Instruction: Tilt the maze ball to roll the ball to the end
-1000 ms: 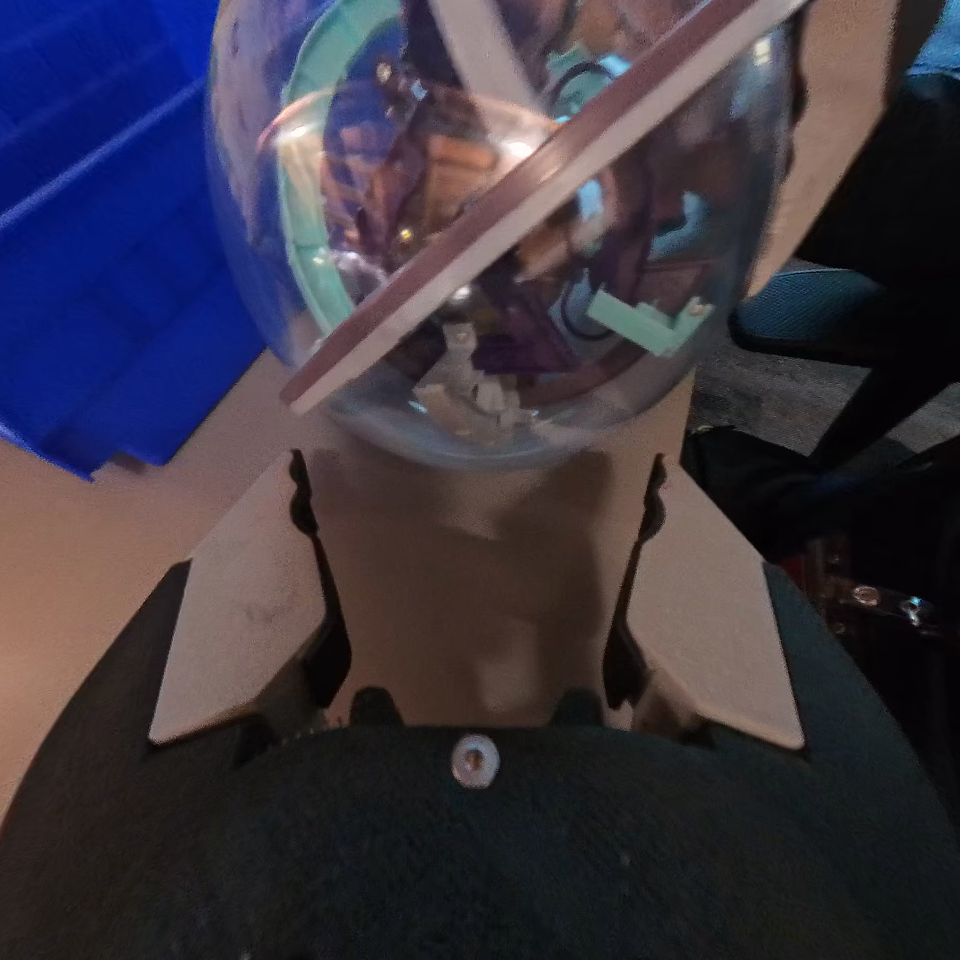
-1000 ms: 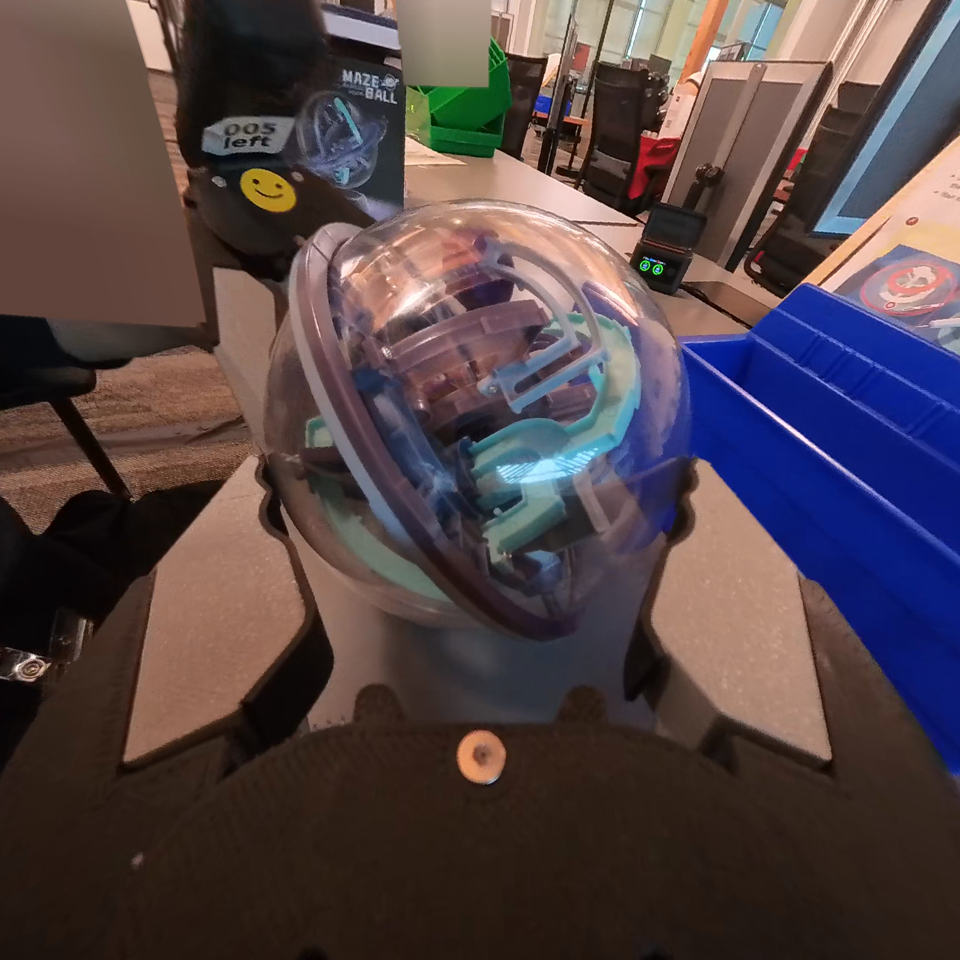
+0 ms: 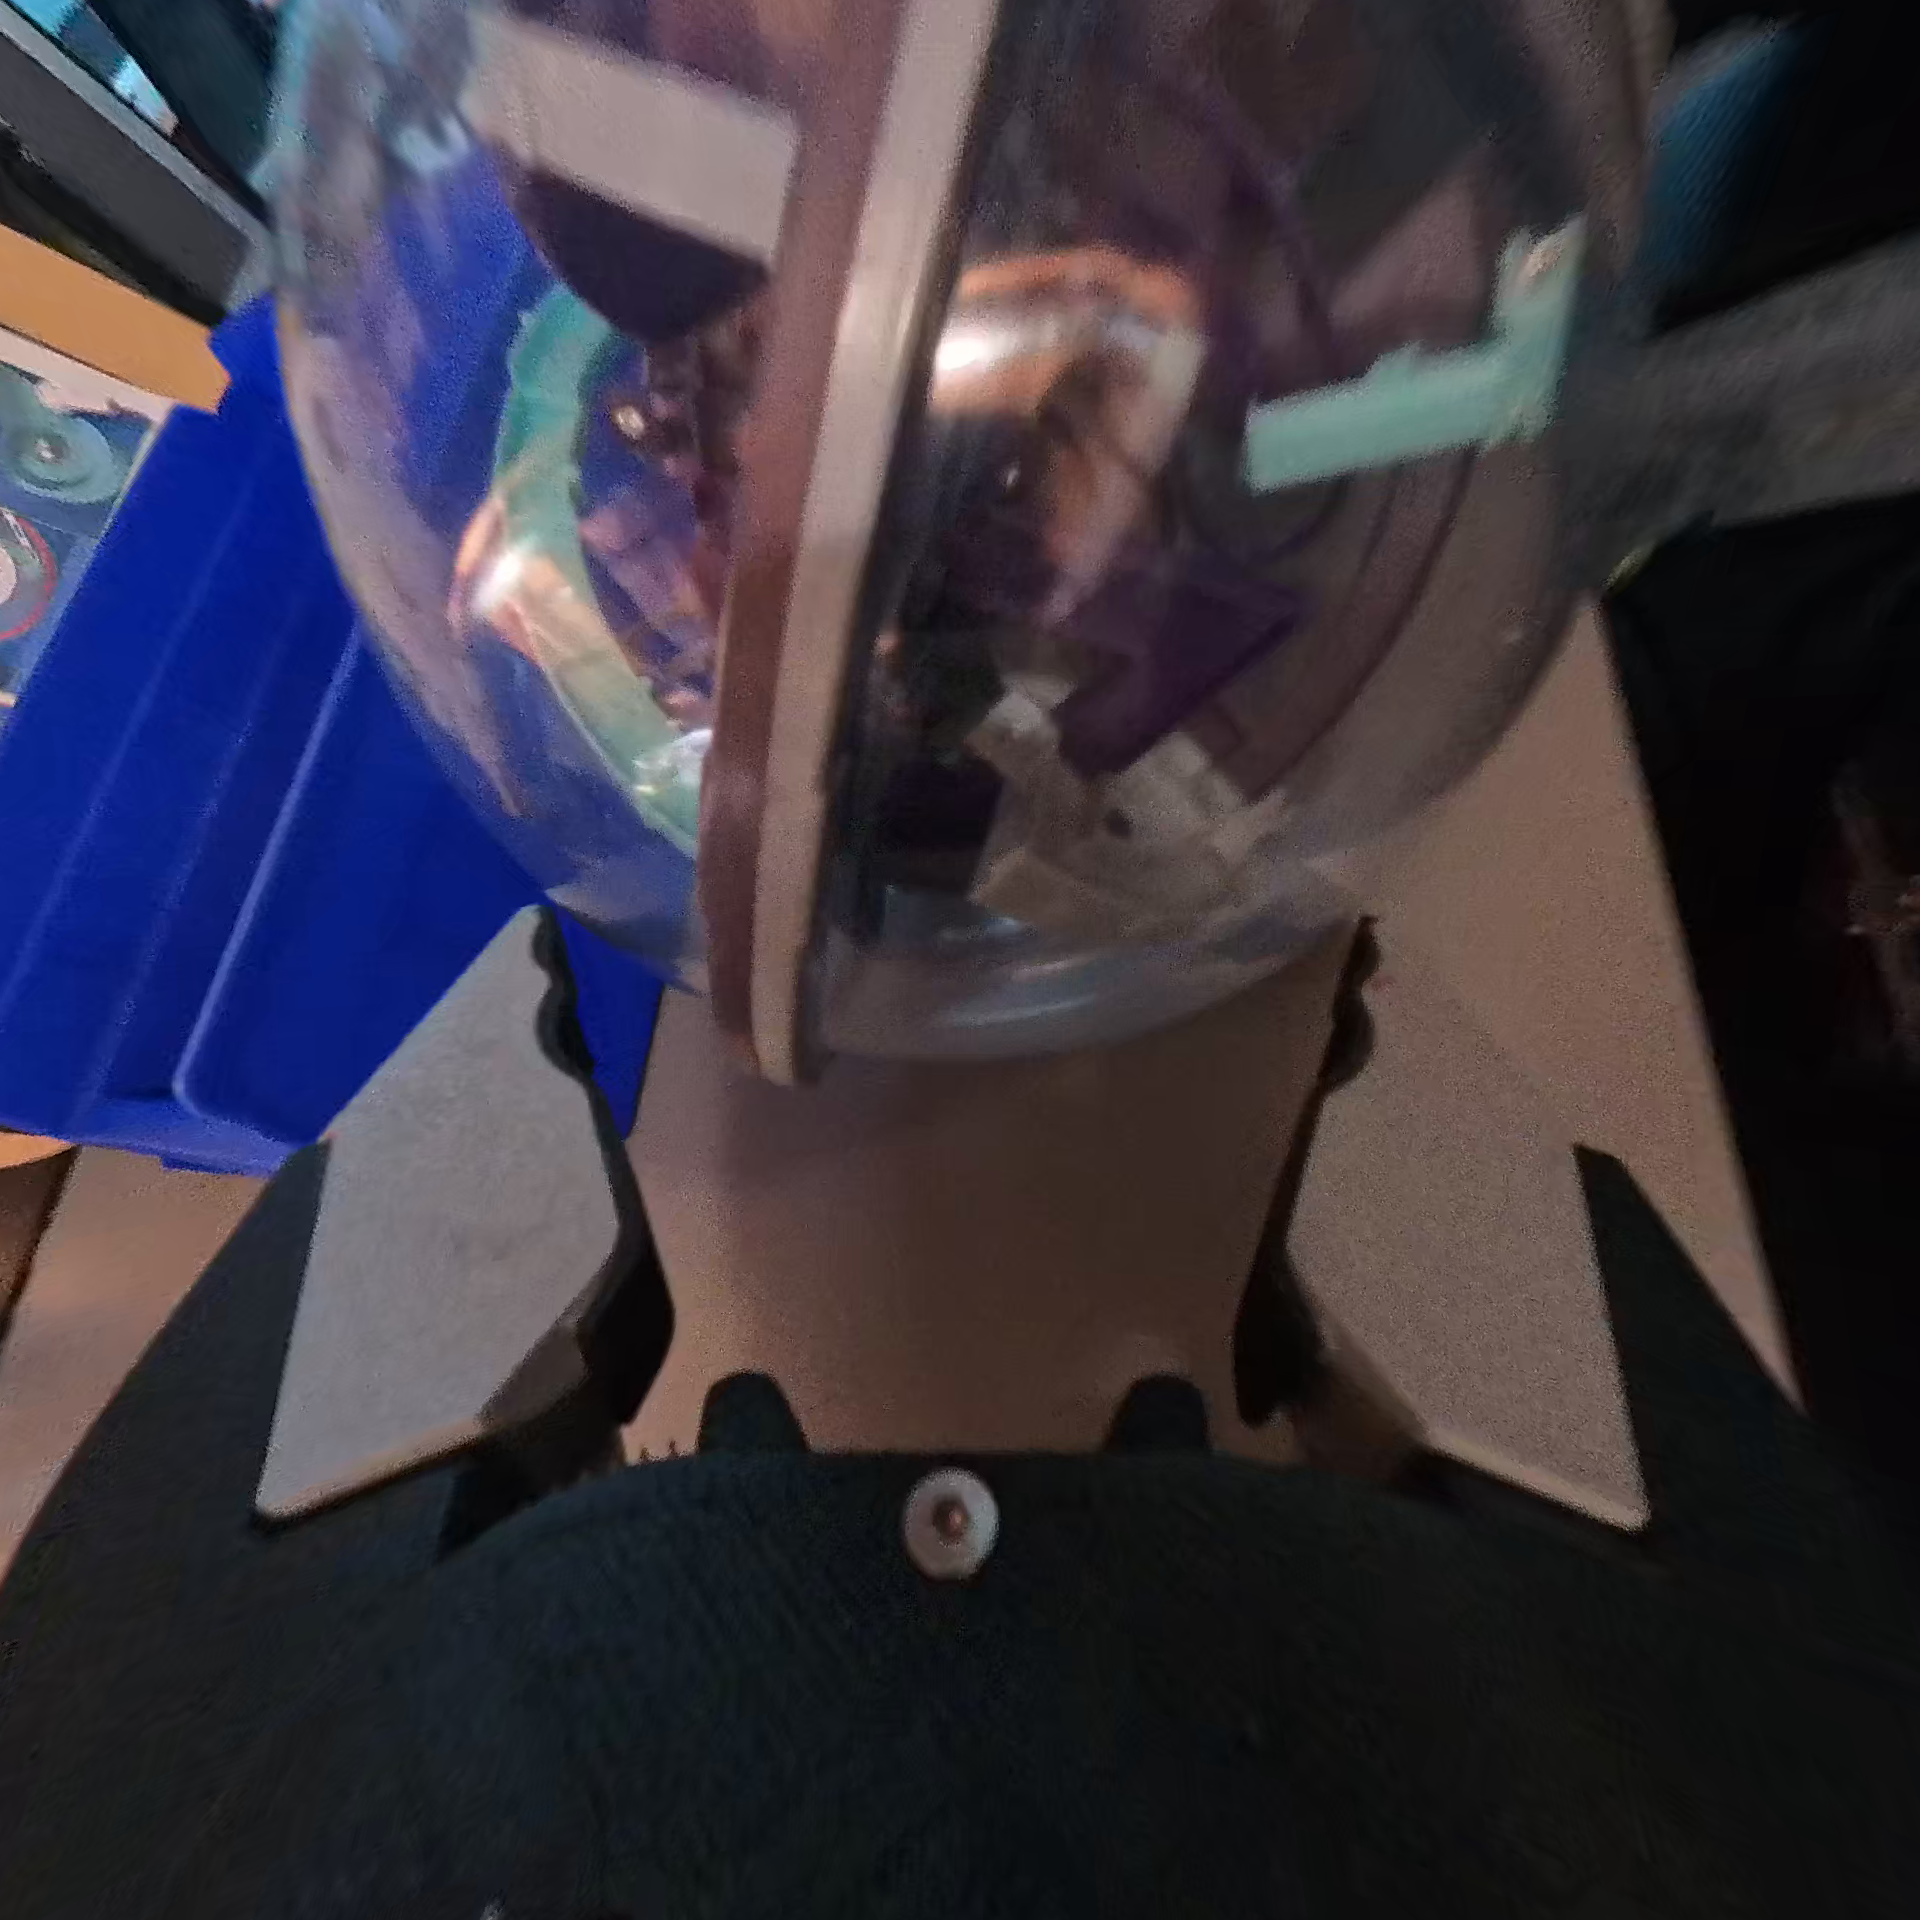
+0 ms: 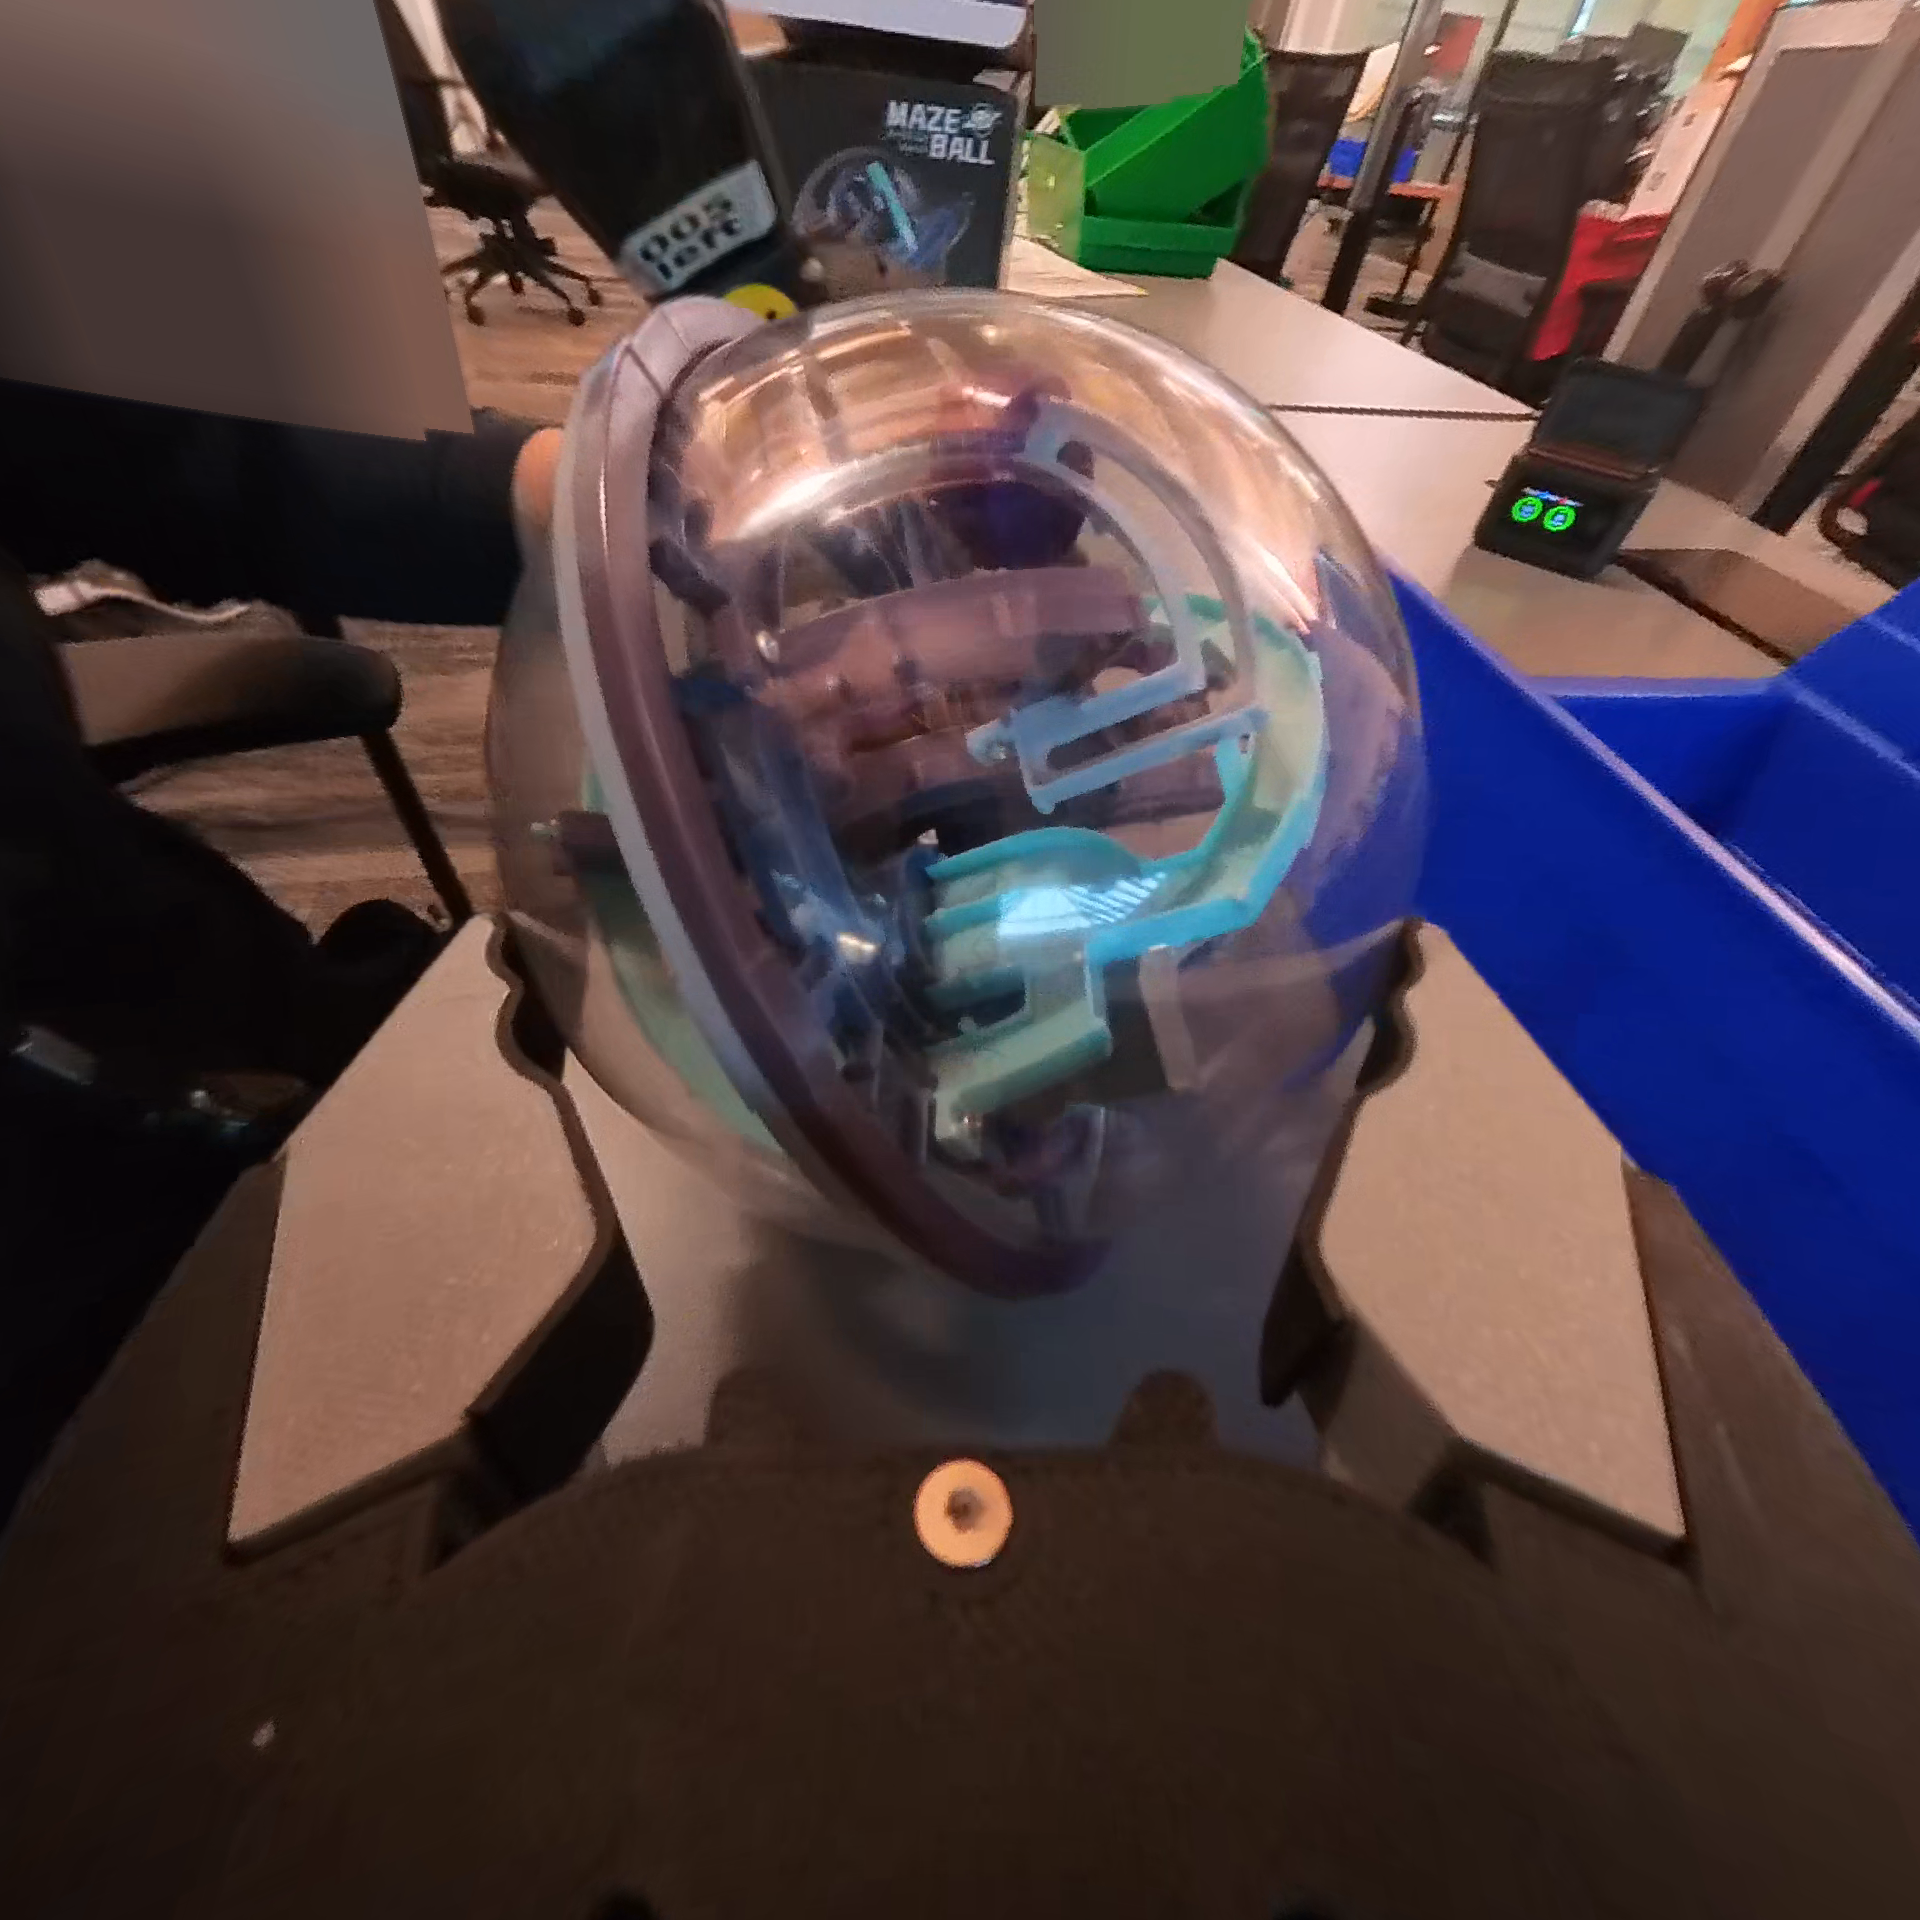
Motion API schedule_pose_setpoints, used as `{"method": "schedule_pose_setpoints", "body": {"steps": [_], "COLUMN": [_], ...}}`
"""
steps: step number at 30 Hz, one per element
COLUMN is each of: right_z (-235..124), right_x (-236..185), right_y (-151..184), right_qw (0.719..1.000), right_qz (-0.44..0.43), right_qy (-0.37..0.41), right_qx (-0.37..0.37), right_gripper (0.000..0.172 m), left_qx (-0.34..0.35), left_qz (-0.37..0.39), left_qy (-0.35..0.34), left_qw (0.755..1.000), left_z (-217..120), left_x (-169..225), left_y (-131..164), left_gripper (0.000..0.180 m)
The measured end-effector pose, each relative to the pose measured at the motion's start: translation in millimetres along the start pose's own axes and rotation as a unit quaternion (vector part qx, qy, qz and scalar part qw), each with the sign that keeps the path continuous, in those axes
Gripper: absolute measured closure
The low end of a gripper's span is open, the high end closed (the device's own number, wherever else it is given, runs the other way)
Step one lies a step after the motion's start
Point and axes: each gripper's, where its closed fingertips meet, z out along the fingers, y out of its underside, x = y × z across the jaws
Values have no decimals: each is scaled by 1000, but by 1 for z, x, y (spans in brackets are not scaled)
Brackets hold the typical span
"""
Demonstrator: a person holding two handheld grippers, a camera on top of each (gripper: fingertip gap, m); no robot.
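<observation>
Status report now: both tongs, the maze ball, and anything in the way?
Both tongs clamp the maze ball from opposite sides. Seam ring steeply tilted. Blue bin close beside.

Clear maze ball (image 4: 956, 790), blue bin (image 4: 1662, 935).

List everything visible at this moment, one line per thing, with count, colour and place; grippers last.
Maze ball: one, clear shell with purple rim and teal and purple tracks inside, tilted, between both grippers above the table.
Blue bin: one, blue, on the table right of the ball in the right wrist view.
Box: one, dark, printed, behind the ball.
Green bins: stacked, count unclear, farther back.
Small device: one, black with green lights, on the table.
Table: one, grey.
Office chairs: several, dark, in the background.
Right gripper: fingers against the ball's sides.
Left gripper: ball at its fingertips; contact unclear.
</observation>
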Motion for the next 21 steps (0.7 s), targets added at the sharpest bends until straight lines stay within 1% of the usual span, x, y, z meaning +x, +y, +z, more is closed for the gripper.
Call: {"method": "schedule_pose_setpoints", "body": {"steps": [1,3,4,5,9,11,18,21], "right_z": [2,5,5,5,2,0,7,11], "right_x": [-2,-5,-6,-5,0,-2,2,5], "right_y": [0,2,2,2,-11,-18,-7,-6], "right_qw": [1000,1000,1000,1000,999,997,991,990], "right_qz": [-1,0,2,1,-37,-64,-109,-111], "right_qy": [-7,-19,-21,-21,20,31,71,85], "right_qx": [-3,-10,-12,-12,25,40,1,-8], "right_gripper": [20,19,19,20,24,34,24,20], "left_qx": [-12,8,13,15,23,23,29,26], "left_qz": [6,-2,-8,-12,-46,-63,-79,-80], "left_qy": [-2,25,25,24,29,34,36,27], "left_qw": [1000,1000,1000,1000,998,997,996,996], "left_z": [3,7,8,8,6,5,6,6], "left_x": [-2,6,7,7,6,6,5,3], "left_y": [3,-5,-8,-9,-5,-3,-5,-4], "left_gripper": [35,28,22,21,22,22,24,23]}}
